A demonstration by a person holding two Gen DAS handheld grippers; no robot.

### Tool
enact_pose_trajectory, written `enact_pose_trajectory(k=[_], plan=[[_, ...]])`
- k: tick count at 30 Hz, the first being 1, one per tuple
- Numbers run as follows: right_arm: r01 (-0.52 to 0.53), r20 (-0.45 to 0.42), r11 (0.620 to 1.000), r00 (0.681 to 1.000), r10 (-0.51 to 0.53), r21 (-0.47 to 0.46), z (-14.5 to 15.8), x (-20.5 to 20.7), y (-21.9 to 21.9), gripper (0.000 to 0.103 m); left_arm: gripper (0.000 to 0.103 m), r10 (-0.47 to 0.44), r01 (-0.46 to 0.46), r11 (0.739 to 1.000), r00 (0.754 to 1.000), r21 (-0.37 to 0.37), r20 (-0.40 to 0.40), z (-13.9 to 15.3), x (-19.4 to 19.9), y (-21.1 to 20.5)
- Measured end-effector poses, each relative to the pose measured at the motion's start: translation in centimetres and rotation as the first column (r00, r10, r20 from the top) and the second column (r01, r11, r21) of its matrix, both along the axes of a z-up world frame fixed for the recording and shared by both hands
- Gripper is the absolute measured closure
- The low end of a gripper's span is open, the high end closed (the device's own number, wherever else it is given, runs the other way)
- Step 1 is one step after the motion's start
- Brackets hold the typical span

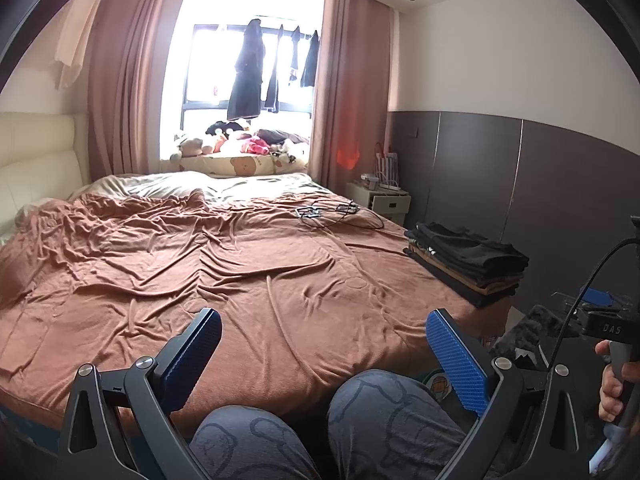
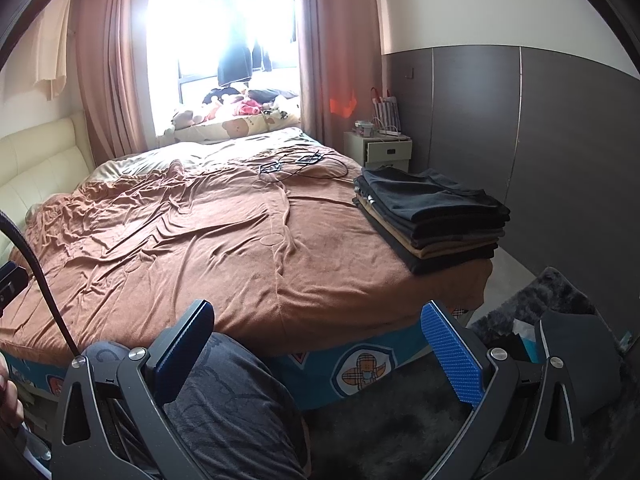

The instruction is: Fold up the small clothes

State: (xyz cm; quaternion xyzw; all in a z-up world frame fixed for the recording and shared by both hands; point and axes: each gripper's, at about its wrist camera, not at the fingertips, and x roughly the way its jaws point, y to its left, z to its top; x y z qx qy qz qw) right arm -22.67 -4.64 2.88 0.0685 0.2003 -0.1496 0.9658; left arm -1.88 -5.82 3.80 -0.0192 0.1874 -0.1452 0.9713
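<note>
A stack of folded dark and tan clothes (image 1: 468,262) sits on the near right corner of the bed; it also shows in the right wrist view (image 2: 430,216). My left gripper (image 1: 324,340) is open and empty, held low over the person's knees at the foot of the bed. My right gripper (image 2: 320,334) is open and empty, held beside the bed's foot, to the right of the left one. The right gripper body (image 1: 600,320) shows at the right edge of the left wrist view. No loose garment lies on the bed in front of me.
The bed has a wrinkled brown cover (image 1: 240,264). Black cables (image 1: 332,212) lie at its far right. A bedside cabinet (image 2: 380,148) stands by the grey wall panels. Plush toys (image 1: 240,144) fill the window sill. A dark shaggy rug (image 2: 540,312) and a box lie on the floor at right.
</note>
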Motion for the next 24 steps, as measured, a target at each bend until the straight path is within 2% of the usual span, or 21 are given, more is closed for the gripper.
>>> enact_pose_trajectory(k=[24], plan=[[-0.006,0.004,1.0,1.0,0.006,-0.006,0.09,-0.03,-0.6,0.0,0.0,0.018,-0.018,1.0,1.0,-0.012,-0.002,0.35,0.01,-0.01]])
